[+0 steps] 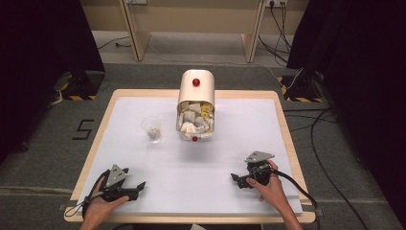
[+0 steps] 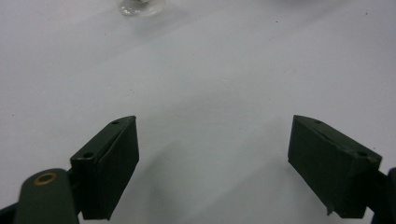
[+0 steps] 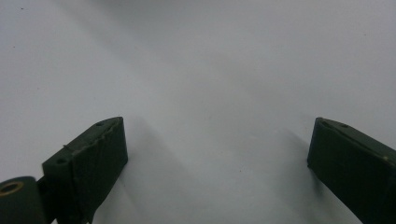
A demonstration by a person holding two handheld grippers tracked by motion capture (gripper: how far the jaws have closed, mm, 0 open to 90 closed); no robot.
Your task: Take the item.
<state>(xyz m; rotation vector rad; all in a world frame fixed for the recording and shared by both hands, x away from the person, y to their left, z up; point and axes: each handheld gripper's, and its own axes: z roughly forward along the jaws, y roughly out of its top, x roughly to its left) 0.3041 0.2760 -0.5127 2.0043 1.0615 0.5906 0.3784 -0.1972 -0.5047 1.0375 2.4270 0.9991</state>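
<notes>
- I see the table (image 1: 282, 124) under a white mat (image 1: 239, 139), bare between my grippers and the items farther off.
- A cream bin (image 1: 196, 105) lies at far centre, its mouth toward me, stuffed with crumpled paper (image 1: 194, 120).
- My left gripper (image 1: 135, 188) rests near left, jaws wide apart on nothing; my right gripper (image 1: 235, 179) near right, likewise spread and empty.
- A clear cup (image 1: 152, 128) stands just left of the bin, something small inside.
</notes>
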